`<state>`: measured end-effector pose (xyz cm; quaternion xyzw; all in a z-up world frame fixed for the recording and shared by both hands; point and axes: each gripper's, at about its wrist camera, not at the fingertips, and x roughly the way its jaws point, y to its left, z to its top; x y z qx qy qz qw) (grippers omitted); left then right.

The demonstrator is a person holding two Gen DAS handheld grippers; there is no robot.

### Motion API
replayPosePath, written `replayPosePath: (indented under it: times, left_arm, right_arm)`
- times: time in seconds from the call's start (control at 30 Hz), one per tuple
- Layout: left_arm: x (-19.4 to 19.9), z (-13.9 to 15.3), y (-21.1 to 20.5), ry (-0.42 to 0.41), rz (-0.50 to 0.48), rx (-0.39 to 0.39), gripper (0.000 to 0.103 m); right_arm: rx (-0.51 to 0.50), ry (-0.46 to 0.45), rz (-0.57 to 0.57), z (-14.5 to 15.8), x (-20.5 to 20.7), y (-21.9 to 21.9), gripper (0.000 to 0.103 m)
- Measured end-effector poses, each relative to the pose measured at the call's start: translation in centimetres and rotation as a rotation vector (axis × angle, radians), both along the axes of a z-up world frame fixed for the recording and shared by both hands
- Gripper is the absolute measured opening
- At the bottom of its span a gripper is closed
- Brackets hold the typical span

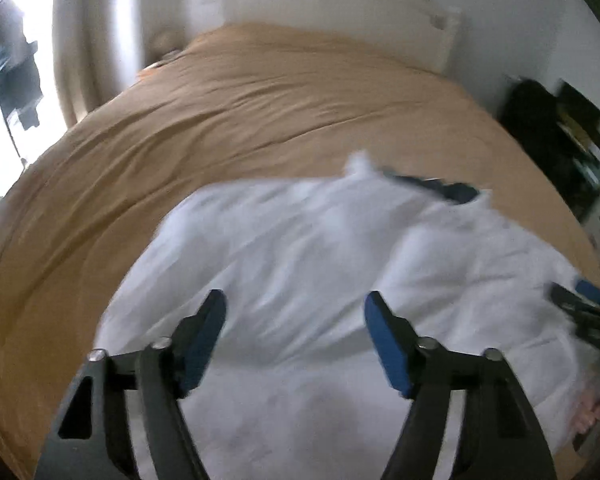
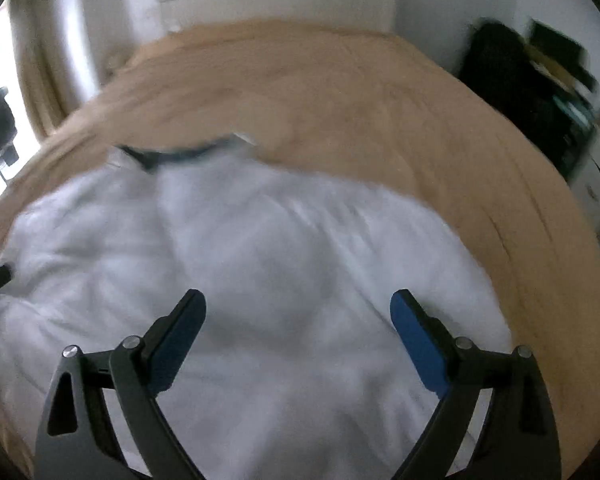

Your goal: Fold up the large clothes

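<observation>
White garment (image 1: 300, 248) spread on tan bed (image 1: 180, 128) | left hand-held gripper (image 1: 295, 308) agape, empty | right hand-held gripper (image 2: 298, 306) agape, empty

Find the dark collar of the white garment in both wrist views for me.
Left wrist: the dark collar sits right of centre, at the white garment's far edge.
Right wrist: the dark collar sits upper left, again at the far edge.
Shared landmark: the tan bedspread behind it.
</observation>
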<state>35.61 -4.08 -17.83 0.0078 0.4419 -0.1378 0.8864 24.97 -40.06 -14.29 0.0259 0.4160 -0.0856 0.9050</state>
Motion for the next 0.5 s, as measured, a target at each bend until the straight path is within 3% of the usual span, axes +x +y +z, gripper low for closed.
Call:
replayPosePath:
  times: [0.1,0.17,0.2,0.27,0.3,0.47,0.5]
  left_arm:
    - [3.2,-0.9,-4.4,0.019,-0.095,0.053,0.081]
    - [6.3,-3.3,-5.2,0.083,-0.058,0.14,0.081]
    - [7.8,-4.8,-4.7,0.143,-0.033,0.149,0.083]
    - [10.1,-6.6,-3.1,0.211,-0.001,0.084,0.089]
    - [10.9,-7.0,-1.9,0.212,0.025,0.067,0.09]
    - [12.9,-7.1,3.3,0.184,0.173,0.125,0.091]
    - [13.0,-6.9,4.0,0.19,0.194,0.109,0.082]
  right_arm:
    - [-0.003,0.037,0.068,0.2,3.3,2.0,0.094]
    - [-0.004,0.115,0.058,-1.0,5.9,2.1,0.094]
    - [-0.015,0.159,0.035,-2.0,6.8,1.6,0.094]
    - [-0.026,0.216,-0.012,-3.7,7.9,-0.4,0.099]
    - [-0.008,0.233,-0.045,-4.5,8.1,-2.1,0.103]
    - [0.045,0.224,-0.244,-4.5,6.5,-8.8,0.102]
    - [0.047,0.216,-0.264,-4.3,6.1,-9.1,0.101]
